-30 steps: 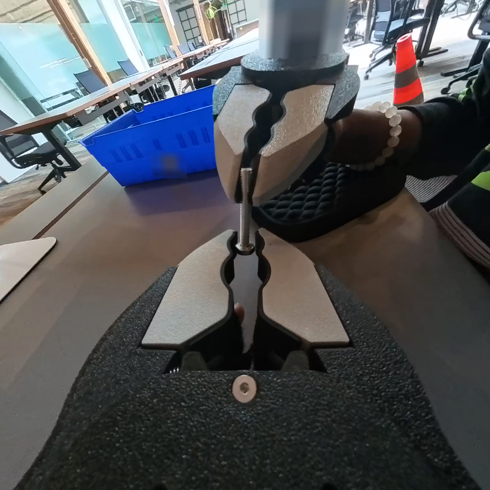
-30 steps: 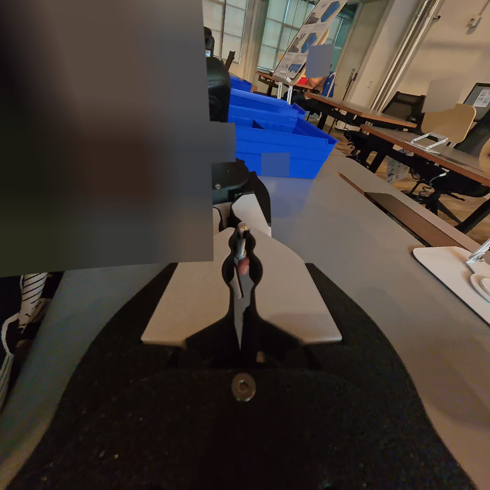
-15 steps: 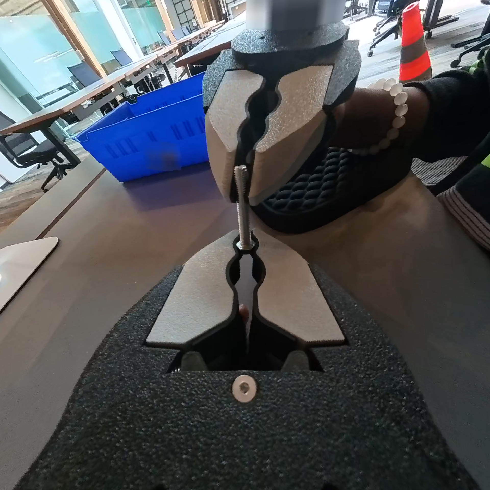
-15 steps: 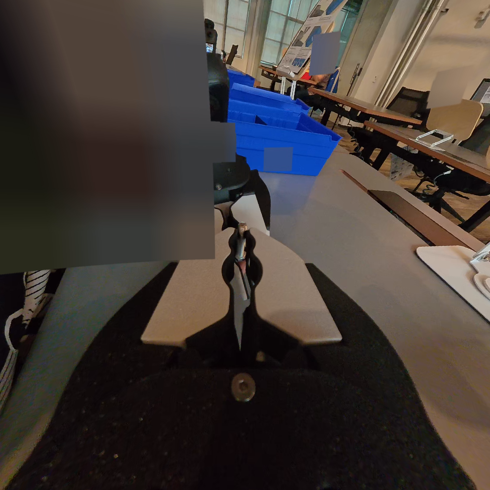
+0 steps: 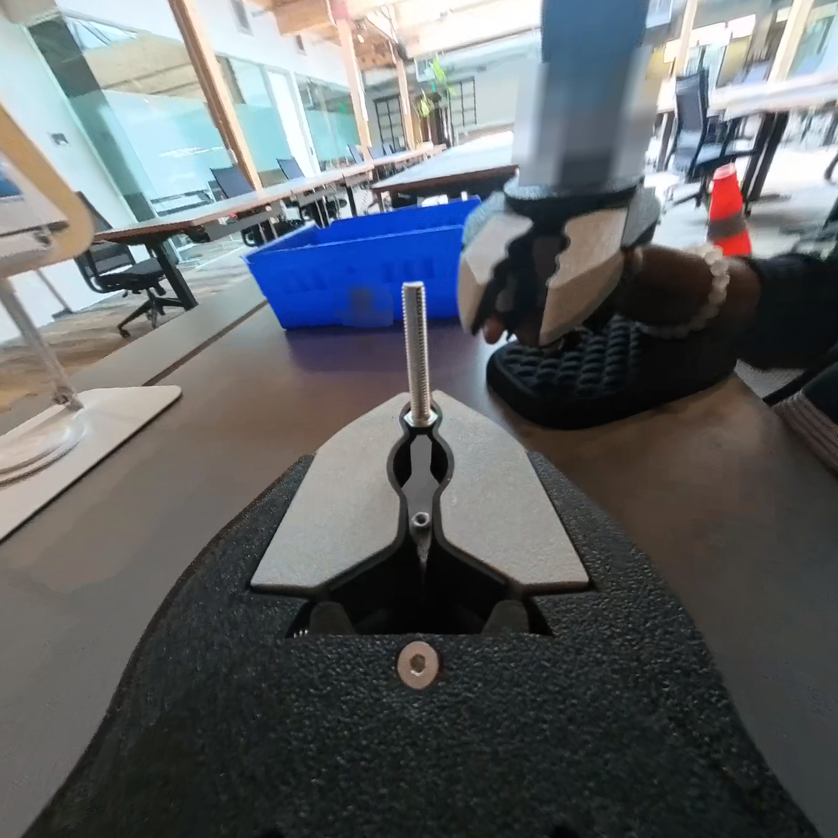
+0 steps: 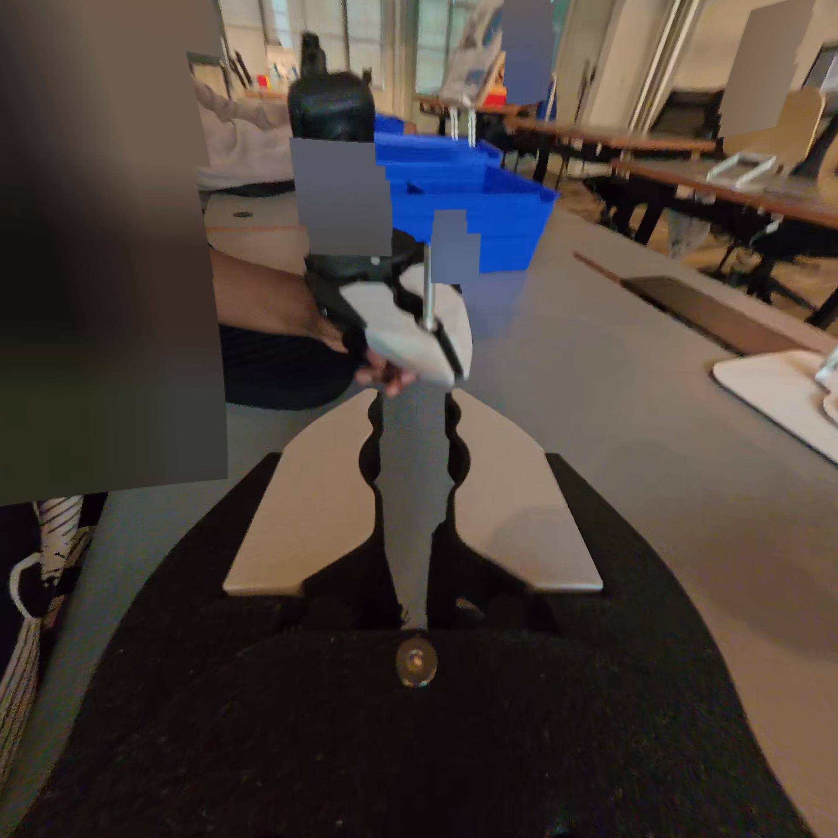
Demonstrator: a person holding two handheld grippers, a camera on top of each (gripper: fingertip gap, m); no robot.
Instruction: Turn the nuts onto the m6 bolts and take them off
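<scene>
In the left wrist view my left gripper [image 5: 421, 408] is shut on a hex nut [image 5: 421, 416] at the foot of a silver threaded bolt [image 5: 415, 349], which stands upright out of the fingertips. My right gripper [image 5: 512, 326] hangs to the right of the bolt, blurred, jaws apart, clear of it. In the right wrist view my right gripper [image 6: 415, 399] is open with only grey table between its fingers. The left gripper [image 6: 453, 358] with the bolt [image 6: 427, 294] shows just beyond its tips.
A blue bin [image 5: 362, 267] stands behind the bolt; blue bins [image 6: 476, 208] also show in the right wrist view. A white stand base [image 5: 90, 435] lies on the left of the brown table [image 5: 226, 399]. A person's hand [image 5: 680, 290] with a bead bracelet holds the right gripper. The grippers' ends are close to 5 cm from one another.
My right gripper was shut on the bolt's upper end; it has opened and drawn away to the right. My left gripper closed on the nut and keeps the bolt alone.
</scene>
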